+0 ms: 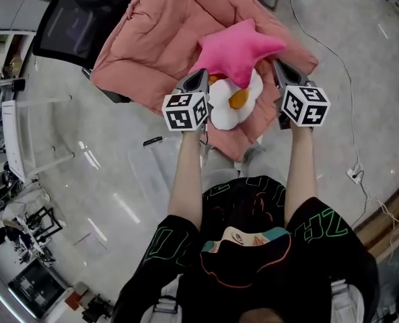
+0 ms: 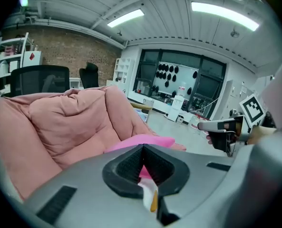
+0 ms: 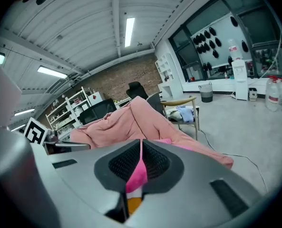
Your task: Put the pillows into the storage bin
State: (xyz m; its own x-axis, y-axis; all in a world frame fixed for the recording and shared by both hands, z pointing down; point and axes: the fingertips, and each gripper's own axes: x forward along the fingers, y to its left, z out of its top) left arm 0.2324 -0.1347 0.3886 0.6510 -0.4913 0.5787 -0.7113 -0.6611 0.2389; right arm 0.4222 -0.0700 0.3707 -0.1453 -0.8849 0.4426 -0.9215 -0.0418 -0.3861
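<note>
The left claw (image 1: 200, 74) and the right claw (image 1: 277, 63), both clenched, flank the pink star-shaped plush pillow (image 1: 239, 46) and the white fried-egg pillow (image 1: 229, 110) lying on the salmon quilted cover (image 1: 152, 39), apparently to squeeze the bulky pair between them.

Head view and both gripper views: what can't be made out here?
Storage bin: not identifiable in any view.
Egg pillow: top hidden under the star pillow, sides behind the marker cubes, head view.
Contact: whether the left tool or right tool touches the star pillow is unclear in the head view.
Gripper views: each tool's own body hides all but a sliver of the pillows.
</note>
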